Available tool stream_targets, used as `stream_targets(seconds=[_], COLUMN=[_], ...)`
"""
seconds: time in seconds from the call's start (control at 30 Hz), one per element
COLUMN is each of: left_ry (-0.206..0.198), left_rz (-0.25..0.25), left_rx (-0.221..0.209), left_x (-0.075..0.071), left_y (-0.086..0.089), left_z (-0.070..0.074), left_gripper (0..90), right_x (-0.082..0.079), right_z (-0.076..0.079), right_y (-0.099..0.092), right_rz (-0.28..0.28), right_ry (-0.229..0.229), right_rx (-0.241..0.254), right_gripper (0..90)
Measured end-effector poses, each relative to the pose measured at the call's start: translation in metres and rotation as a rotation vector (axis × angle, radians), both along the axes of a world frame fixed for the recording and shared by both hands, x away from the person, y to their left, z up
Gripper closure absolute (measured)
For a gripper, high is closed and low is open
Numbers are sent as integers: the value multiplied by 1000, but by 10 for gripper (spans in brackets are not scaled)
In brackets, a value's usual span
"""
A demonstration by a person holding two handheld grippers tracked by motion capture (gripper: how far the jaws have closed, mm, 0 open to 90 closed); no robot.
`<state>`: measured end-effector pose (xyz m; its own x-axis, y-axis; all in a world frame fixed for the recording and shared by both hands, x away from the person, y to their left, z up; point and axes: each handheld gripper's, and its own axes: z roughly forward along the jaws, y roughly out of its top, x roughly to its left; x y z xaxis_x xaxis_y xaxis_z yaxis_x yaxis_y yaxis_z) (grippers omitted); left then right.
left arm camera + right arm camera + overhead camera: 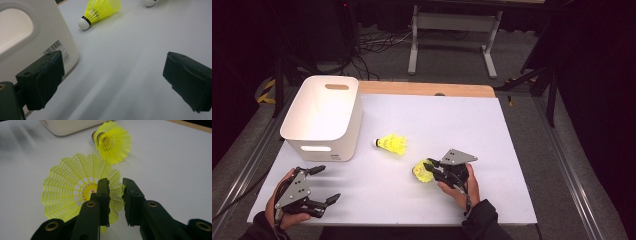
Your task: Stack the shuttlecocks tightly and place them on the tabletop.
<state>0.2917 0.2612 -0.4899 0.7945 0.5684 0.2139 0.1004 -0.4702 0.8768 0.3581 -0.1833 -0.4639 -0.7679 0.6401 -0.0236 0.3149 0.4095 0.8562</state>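
Two yellow shuttlecocks lie on the white table top. One shuttlecock (393, 144) (113, 142) rests on its side near the middle, its cork pointing at the bin. The nearer shuttlecock (422, 171) (72, 187) lies just in front of my right gripper (428, 164) (116, 185). One jaw sits inside the mesh skirt and the other outside, with a narrow gap between them and the skirt's rim in that gap. The pads do not press on it. My left gripper (328, 184) (112, 77) rests at the front left, jaws wide open with nothing between them.
A white plastic bin (319, 147) (37, 37) (72, 125) with handle slots stands at the table's back left, just ahead of the left gripper. A wooden strip (427, 89) edges the far side. Beyond it are a floor with cables and a table frame.
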Motion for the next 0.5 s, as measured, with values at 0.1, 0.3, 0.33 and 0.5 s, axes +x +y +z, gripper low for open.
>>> stream_targets(seconds=[0.1,0.3,0.33,0.5], left_ry=[0,2,2,1], left_rz=[-1,-3,-3,-3], left_rx=[4,2,2,3], left_x=[0,0,0,0], left_y=[0,0,0,0], left_z=[0,0,0,0], left_gripper=[44,44,44,43], right_x=[3,7,7,9], right_z=[-2,-5,-6,-9], right_y=[-3,-12,-13,-20], right_rz=[7,1,1,2], right_ry=[21,43,46,57], right_rx=[-18,-49,-51,-95], right_gripper=[716,667,668,645])
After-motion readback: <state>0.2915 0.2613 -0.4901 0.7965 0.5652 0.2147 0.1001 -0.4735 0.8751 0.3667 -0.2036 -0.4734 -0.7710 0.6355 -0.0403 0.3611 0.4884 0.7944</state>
